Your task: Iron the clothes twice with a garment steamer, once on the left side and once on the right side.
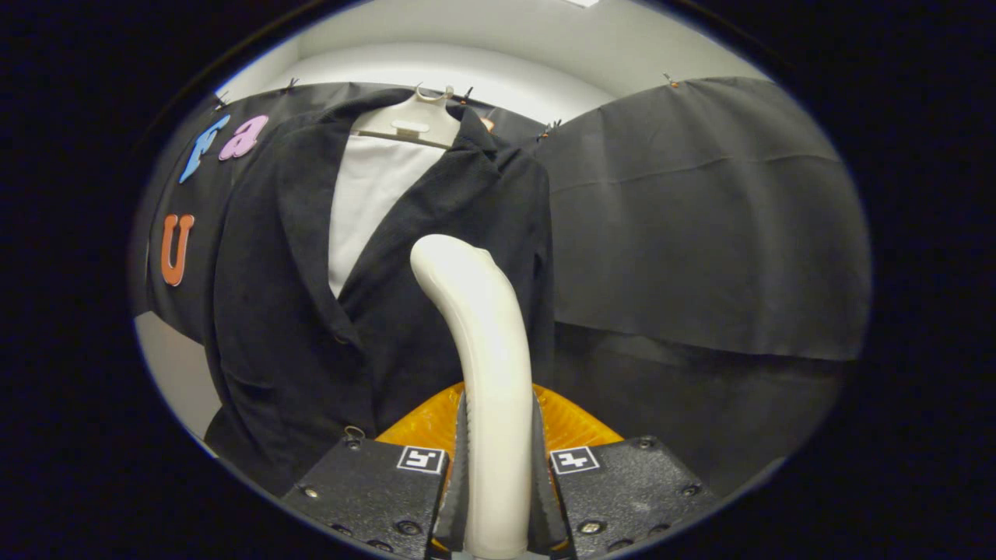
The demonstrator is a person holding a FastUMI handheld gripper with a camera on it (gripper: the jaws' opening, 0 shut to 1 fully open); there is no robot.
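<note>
**Steamer gripped, head up against the jacket**

I have the gripper [498, 474] closed on the handle of the steamer [478, 350]. Both fingers [461, 467] press against the handle from either side, so it stands clamped between them. The handle rises pale and smooth out of the fingers, leans a little to the left and curves over at its rounded top. Just behind the fingers, at the base of the handle, I see an orange ribbed part [424, 424] fanning out to both sides; I cannot tell whether it belongs to the steamer or to the gripper.

Straight beyond the steamer hangs the dark jacket [280, 311], on a pale hanger [408, 120] hooked at the top edge of the black cloth wall [700, 233]. The jacket is open at the collar, and a white shirt [366, 202] shows in the gap between the lapels. From where I look, the top of the steamer stands in front of the jacket's right front panel, below the lapel; I cannot tell whether it touches the cloth or stands just off it. A small ring [354, 430] hangs near the jacket's lower hem, just beside the left finger block.
</note>
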